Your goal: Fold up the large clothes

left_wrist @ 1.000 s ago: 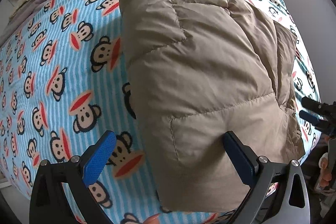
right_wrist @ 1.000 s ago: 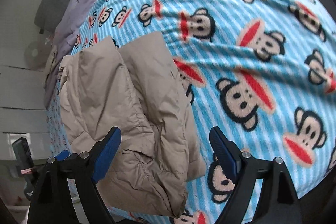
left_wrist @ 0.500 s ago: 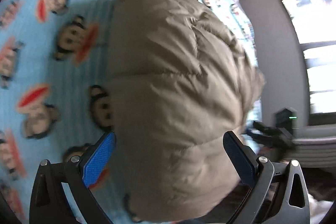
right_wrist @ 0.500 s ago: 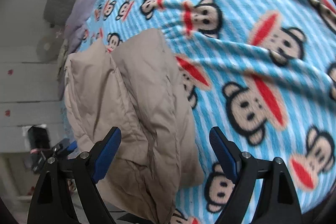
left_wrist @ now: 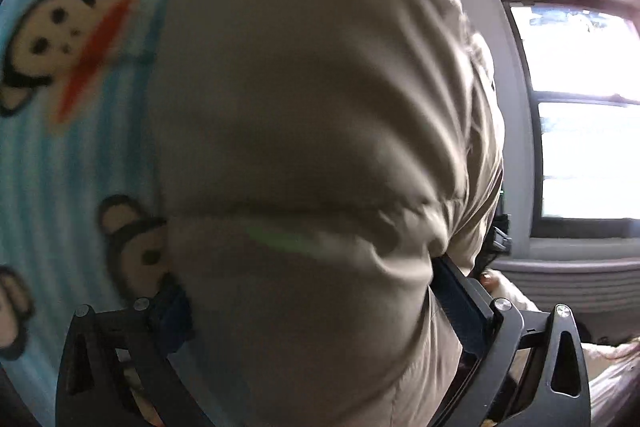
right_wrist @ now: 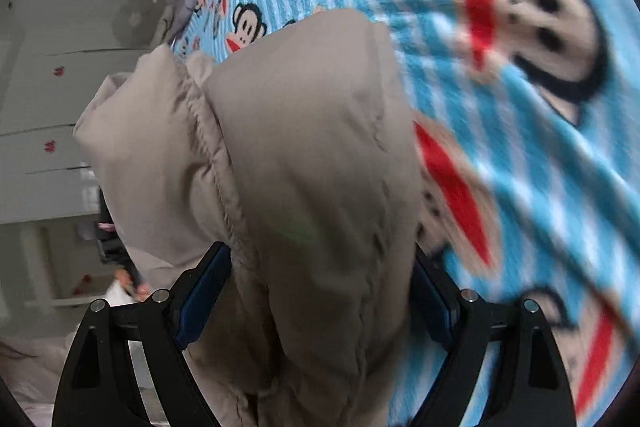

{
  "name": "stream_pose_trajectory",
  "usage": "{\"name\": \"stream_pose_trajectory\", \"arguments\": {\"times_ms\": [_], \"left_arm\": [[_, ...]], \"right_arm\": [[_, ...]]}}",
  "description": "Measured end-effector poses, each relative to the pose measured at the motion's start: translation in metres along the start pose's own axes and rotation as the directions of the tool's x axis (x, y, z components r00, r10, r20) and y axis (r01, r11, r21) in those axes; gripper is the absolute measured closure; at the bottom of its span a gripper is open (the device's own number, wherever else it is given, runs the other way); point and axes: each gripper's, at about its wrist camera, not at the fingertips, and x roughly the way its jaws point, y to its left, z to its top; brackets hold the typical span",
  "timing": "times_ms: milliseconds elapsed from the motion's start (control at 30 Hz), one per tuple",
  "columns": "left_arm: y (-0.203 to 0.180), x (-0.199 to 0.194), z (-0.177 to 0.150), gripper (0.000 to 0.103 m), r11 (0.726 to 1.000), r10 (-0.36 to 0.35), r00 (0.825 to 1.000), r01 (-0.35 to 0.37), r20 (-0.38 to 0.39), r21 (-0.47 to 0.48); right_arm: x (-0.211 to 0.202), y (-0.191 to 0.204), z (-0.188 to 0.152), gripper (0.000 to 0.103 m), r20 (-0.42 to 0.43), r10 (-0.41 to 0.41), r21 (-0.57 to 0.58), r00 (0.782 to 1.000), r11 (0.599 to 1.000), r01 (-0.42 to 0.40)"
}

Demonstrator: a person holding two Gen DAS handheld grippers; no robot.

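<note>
A folded beige puffer jacket (left_wrist: 312,107) lies on a blue striped monkey-print blanket (left_wrist: 60,147) on a bed. My left gripper (left_wrist: 312,303) has its jaws wide apart around the jacket's near end, and the padded bulk fills the gap between the blue pads. The jacket also shows in the right wrist view (right_wrist: 304,155). My right gripper (right_wrist: 320,291) straddles its other edge the same way, with fabric pressed between the fingers. Both views are blurred by motion.
The blanket (right_wrist: 520,107) spreads to the right of the jacket in the right wrist view. A bright window (left_wrist: 580,107) and grey wall stand right of the jacket in the left wrist view. White drawers (right_wrist: 44,107) stand at the left.
Both grippers have moved forward onto the jacket, which was ahead of the jaws a second ago and now fills the gap between the fingers. The jaws stay wide.
</note>
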Motion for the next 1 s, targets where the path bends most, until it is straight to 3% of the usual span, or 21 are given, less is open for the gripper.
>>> {"name": "stream_pose_trajectory", "arguments": {"times_ms": [133, 300, 467, 700, 867, 1000], "left_arm": [[0.001, 0.015, 0.005, 0.0, 0.998, -0.045, 0.999, 0.044, -0.008, -0.045], [-0.021, 0.006, 0.003, 0.007, 0.999, -0.037, 0.999, 0.037, 0.013, 0.01], [-0.039, -0.021, 0.005, 0.01, 0.996, -0.073, 0.996, 0.07, 0.049, 0.059], [-0.036, -0.095, 0.023, 0.01, 0.991, -0.081, 0.991, 0.068, 0.106, 0.119], [-0.002, -0.164, 0.039, 0.01, 0.991, -0.028, 0.991, 0.01, 0.131, 0.133], [0.042, -0.207, 0.049, 0.01, 0.992, 0.047, 0.987, -0.064, 0.153, 0.105]], "right_arm": [[0.014, -0.006, 0.012, 0.014, 0.022, 0.105, 0.058, 0.994, 0.993, -0.106], [0.029, 0.0, 0.016, 0.018, 0.026, 0.19, 0.127, 0.981, 0.973, -0.192], [0.028, 0.04, 0.013, 0.026, 0.021, 0.221, 0.068, 0.975, 0.973, -0.222], [0.046, 0.121, 0.018, 0.026, 0.067, 0.246, -0.028, 0.967, 0.969, -0.244], [0.104, 0.184, 0.025, 0.026, 0.088, 0.265, -0.069, 0.96, 0.963, -0.259], [0.176, 0.224, 0.031, 0.026, 0.077, 0.276, -0.061, 0.958, 0.96, -0.272]]}}
